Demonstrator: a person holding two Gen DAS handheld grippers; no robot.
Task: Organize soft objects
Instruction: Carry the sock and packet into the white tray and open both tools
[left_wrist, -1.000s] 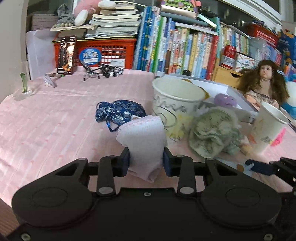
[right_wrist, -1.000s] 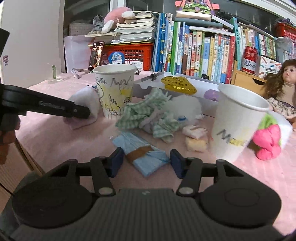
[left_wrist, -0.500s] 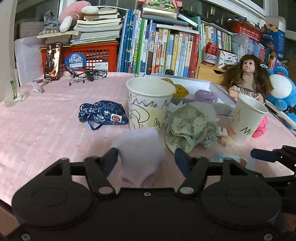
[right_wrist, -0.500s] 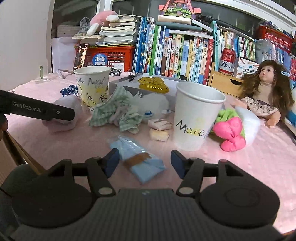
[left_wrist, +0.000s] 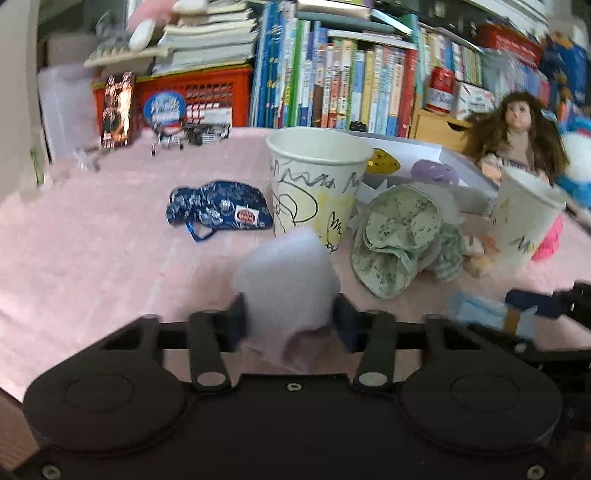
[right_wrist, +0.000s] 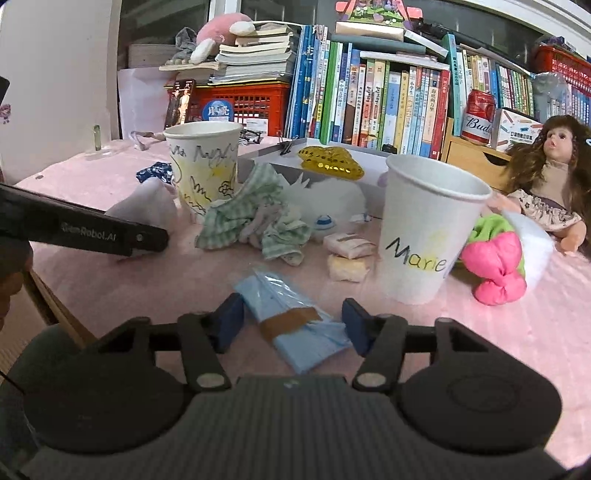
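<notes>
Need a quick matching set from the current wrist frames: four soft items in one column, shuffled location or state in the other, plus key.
Things:
1. pale pink cloth
2. light blue packet
3. dark blue patterned pouch
4. green checked cloth

Places:
A. crumpled on the table between the two paper cups
B. clamped between the left gripper fingers
C. lying flat, left of the scribbled cup
D. between the right gripper fingers, banded with brown tape

Pairs: 1-B, 2-D, 3-C, 4-A
</notes>
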